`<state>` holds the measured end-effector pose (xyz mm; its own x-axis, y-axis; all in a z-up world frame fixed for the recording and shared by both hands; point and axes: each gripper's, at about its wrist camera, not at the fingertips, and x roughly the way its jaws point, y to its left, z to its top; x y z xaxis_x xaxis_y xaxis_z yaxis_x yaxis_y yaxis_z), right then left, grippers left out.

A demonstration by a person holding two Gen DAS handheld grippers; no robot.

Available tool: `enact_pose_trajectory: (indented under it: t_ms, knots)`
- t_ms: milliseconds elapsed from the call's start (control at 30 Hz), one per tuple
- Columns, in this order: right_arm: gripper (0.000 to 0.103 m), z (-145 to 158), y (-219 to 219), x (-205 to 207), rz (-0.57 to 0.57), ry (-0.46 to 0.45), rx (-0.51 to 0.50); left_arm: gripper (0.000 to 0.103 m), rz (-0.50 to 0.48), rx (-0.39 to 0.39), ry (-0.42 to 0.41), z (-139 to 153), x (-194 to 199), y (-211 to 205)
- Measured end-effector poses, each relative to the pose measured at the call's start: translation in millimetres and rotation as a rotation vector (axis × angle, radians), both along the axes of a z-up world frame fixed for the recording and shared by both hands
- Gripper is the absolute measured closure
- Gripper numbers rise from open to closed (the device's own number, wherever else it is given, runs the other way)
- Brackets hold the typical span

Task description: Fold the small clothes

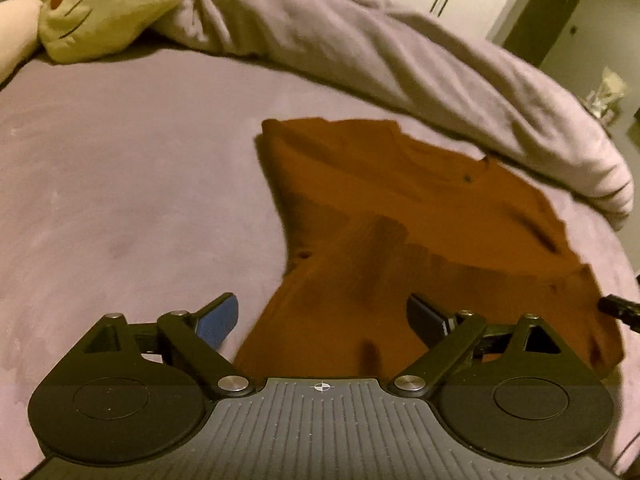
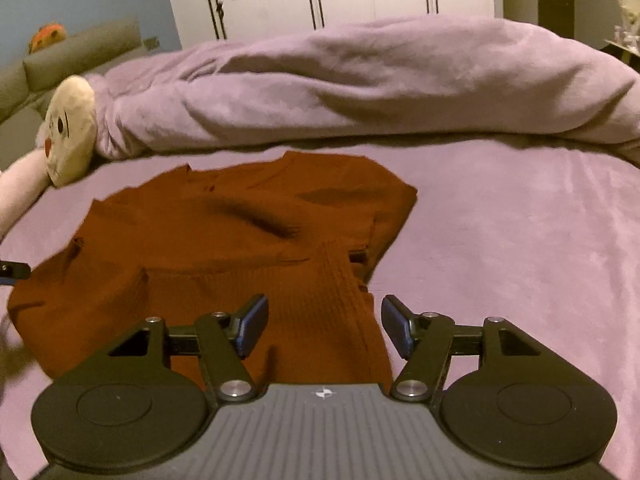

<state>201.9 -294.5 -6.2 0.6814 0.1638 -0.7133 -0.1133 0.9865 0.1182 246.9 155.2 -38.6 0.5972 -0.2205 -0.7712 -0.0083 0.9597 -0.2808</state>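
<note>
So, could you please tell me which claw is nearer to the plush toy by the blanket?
Left, probably. The left claw is open over the rust-brown top's toy-side edge; the right claw is open over its far edge from the plush toy.

A bed [image 2: 520, 240] covered in a lilac plush sheet carries a rust-brown ribbed top [image 2: 224, 240], spread mostly flat with one sleeve folded across its body. Along the far side lies a bunched lilac duvet [image 2: 360, 88], and beside its end rests a cream plush toy [image 2: 70, 128] with a stitched face.
</note>
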Motion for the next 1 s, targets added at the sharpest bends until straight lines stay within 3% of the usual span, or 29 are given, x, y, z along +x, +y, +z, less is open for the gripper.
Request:
enact_pose_trajectory:
  t_ms: [100,133,200,267,300,367,400,467,533,633,833,900,1000]
  knots:
    - [0.04,-6.7,3.0,8.7,-0.004,0.009,-0.016,0.011,-0.036,-0.013,-0.003,-1.5,10.1,-7.1]
    - [0.04,-8.5,3.0,11.7,-0.005,0.01,-0.009,0.017,-0.053,-0.01,-0.006,-1.6,13.2,-10.9]
    - [0.041,-12.4,2.7,17.3,-0.001,0.018,0.003,0.035,-0.078,0.019,0.001,-2.9,19.0,-18.9]
    - [0.042,-15.9,3.3,22.5,0.003,0.024,0.002,0.062,-0.082,0.067,0.03,-6.8,24.4,-25.7]
    - [0.048,-18.1,2.8,25.6,0.007,0.034,0.008,0.067,-0.08,0.084,0.044,-8.5,25.9,-27.7]
    - [0.062,-20.2,1.8,28.5,-0.005,0.042,0.011,0.09,-0.085,0.077,0.052,-8.7,23.5,-27.9]
    - [0.071,-20.7,1.3,28.7,-0.004,0.043,0.004,0.09,-0.081,0.077,0.052,-7.9,22.5,-28.2]
    - [0.077,-19.8,0.4,27.1,-0.012,0.032,-0.024,0.091,-0.075,0.082,0.045,-5.2,19.0,-28.5]
    - [0.09,-17.0,-1.4,22.7,-0.009,0.02,-0.024,0.091,-0.069,0.1,0.031,-0.8,15.7,-29.9]
    - [0.093,-11.0,-0.7,14.0,-0.007,-0.005,-0.056,0.092,-0.063,0.109,0.002,9.2,10.5,-31.2]
    - [0.095,2.1,2.0,-1.9,0.016,-0.056,-0.035,0.091,-0.107,0.033,-0.035,21.0,9.1,-32.0]
    - [0.095,0.7,3.5,-0.5,0.026,-0.049,-0.031,0.088,-0.114,0.026,-0.012,14.8,15.8,-33.7]
    - [0.094,-9.7,5.1,7.7,0.02,-0.002,-0.054,0.071,-0.124,0.003,0.021,3.4,24.8,-37.4]
